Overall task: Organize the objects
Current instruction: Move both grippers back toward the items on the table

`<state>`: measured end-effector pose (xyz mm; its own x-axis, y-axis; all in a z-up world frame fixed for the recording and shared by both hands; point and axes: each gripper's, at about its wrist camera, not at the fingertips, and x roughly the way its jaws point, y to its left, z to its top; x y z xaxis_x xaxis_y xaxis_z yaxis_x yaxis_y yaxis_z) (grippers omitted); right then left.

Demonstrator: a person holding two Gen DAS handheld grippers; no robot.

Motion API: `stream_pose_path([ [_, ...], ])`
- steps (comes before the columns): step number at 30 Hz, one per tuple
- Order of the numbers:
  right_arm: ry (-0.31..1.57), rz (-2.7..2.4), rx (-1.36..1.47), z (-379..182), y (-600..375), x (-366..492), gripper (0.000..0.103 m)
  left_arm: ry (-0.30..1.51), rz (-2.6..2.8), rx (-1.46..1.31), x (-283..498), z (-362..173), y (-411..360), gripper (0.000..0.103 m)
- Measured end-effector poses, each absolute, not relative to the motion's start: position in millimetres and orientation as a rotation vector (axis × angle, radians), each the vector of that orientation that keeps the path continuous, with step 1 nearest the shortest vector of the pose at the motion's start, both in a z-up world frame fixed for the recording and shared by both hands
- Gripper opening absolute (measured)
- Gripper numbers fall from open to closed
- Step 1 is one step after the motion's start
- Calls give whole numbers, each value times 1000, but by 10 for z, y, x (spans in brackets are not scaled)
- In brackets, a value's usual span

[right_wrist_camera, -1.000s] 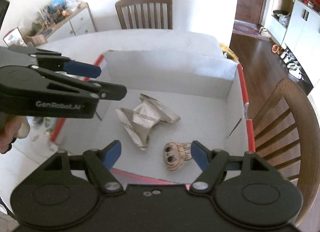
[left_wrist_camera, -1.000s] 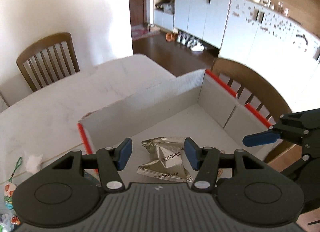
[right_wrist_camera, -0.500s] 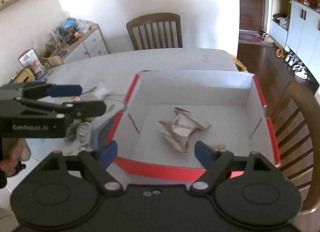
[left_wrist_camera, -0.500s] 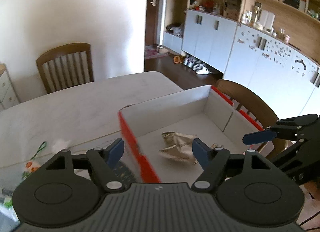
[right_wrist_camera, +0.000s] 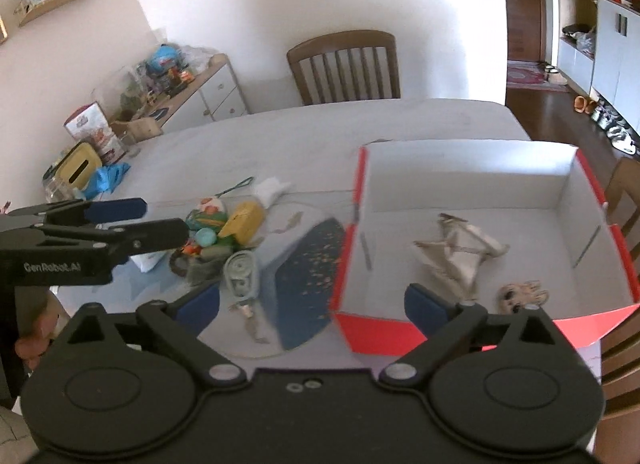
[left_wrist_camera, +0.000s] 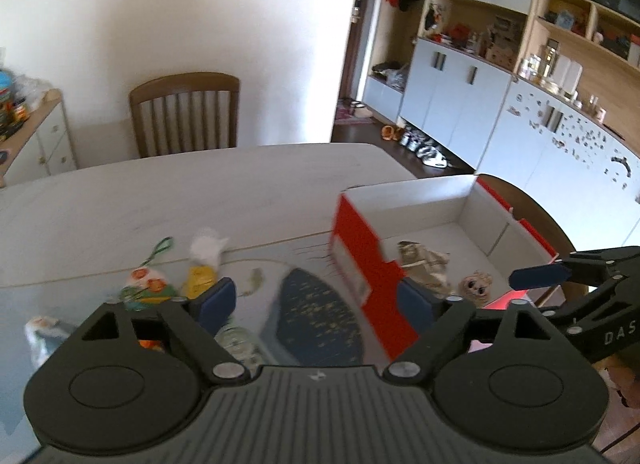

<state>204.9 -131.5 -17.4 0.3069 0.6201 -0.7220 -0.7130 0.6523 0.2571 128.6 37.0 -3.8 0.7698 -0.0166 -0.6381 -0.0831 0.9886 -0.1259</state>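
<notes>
Red and white, the box (right_wrist_camera: 472, 191) is sitting on the right part of the table (right_wrist_camera: 304, 135), with a crumpled foil packet (right_wrist_camera: 456, 252) and a small cartoon-face toy (right_wrist_camera: 520, 294) lying inside. The things not yet tidied are waiting in a pile (right_wrist_camera: 216, 232) to the left of the box, past a dark blue speckled pad (right_wrist_camera: 308, 276). The left gripper (left_wrist_camera: 316, 302) is nearer the pile, which is lying just ahead and to its left. The right gripper (right_wrist_camera: 312, 300) is hanging over the box's near left corner. Both have just been opening their jaws wide, with nothing between them. The box's red wall is standing close beside the pad, but the far table is giving lots of room.
</notes>
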Motion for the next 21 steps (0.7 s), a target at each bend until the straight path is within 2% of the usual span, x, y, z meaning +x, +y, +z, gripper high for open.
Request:
stream_pose_path([
  [2,899,891,-132,-192,-1213,1978,99,686,46,-160,1194,-57,516,102],
  [21,970,888,-227,-623,-282,1561,99,668,150,-216,562,-420,1621,103],
])
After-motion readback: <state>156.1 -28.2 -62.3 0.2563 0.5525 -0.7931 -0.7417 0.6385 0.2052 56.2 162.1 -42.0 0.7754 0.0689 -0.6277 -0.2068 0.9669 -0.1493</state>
